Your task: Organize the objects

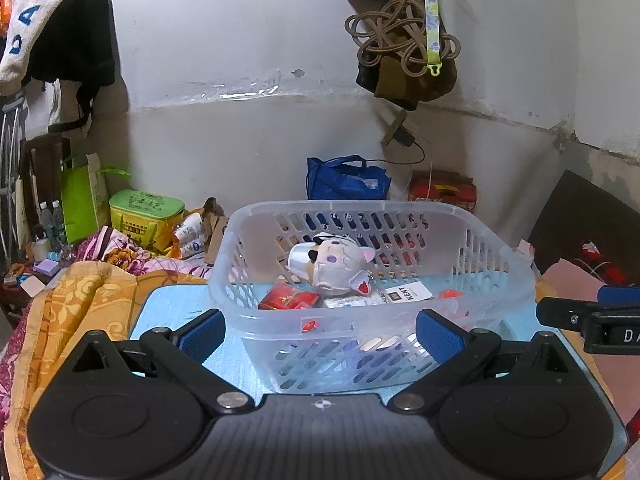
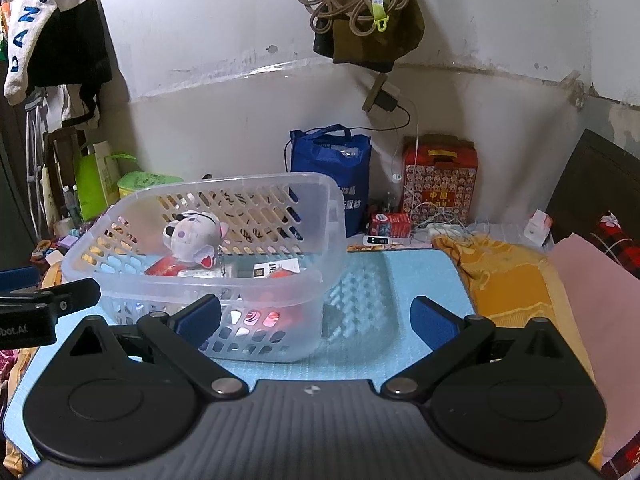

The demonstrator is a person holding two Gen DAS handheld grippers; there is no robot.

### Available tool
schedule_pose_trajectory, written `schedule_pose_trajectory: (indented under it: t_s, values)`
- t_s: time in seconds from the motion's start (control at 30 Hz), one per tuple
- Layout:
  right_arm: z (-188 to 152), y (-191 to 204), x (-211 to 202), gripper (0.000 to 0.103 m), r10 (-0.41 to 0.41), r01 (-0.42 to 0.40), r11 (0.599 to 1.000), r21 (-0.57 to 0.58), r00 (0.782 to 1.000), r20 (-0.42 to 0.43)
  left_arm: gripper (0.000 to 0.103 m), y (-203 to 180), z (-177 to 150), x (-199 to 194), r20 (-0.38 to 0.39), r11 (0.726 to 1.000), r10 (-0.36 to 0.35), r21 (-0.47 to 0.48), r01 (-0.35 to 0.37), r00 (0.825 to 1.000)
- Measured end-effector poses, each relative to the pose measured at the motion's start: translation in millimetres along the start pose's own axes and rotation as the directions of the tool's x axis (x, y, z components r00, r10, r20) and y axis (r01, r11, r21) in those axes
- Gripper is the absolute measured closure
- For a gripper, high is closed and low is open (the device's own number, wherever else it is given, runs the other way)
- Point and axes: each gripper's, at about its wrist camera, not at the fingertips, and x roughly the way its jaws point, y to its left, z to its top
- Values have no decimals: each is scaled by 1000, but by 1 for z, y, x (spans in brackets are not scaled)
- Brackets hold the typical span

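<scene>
Light-blue mat (image 2: 408, 280) carries the slotted plastic basket (image 1: 372, 216) holding a plush cat toy (image 1: 340, 266), dead ahead of the wide-open, empty left hand-held gripper (image 1: 320, 330), nearer than the equally spread right hand-held gripper (image 2: 316, 320).

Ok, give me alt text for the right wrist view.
An open right gripper points at a clear plastic basket on a light blue mat. Inside the basket lie a white plush toy and small packets, with the left gripper's tip at far left.
</scene>
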Motion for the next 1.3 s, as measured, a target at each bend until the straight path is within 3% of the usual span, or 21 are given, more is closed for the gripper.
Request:
schedule_pose_trajectory:
  t_s: [0.53, 1.07, 1.3]
  values:
    - [5, 12, 9, 0, -24, 24, 999, -26, 1000, -5, 0, 5, 0, 11, 12, 999, -52, -3, 52, 999]
    - [4, 19, 17, 0, -27, 26, 999, -46, 999, -18, 0, 10, 0, 20, 2, 998, -63, -17, 63, 998]
    - [4, 18, 14, 0, -28, 27, 999, -42, 1000, -8, 0, 3, -1, 13, 42, 999, -39, 10, 38, 998]
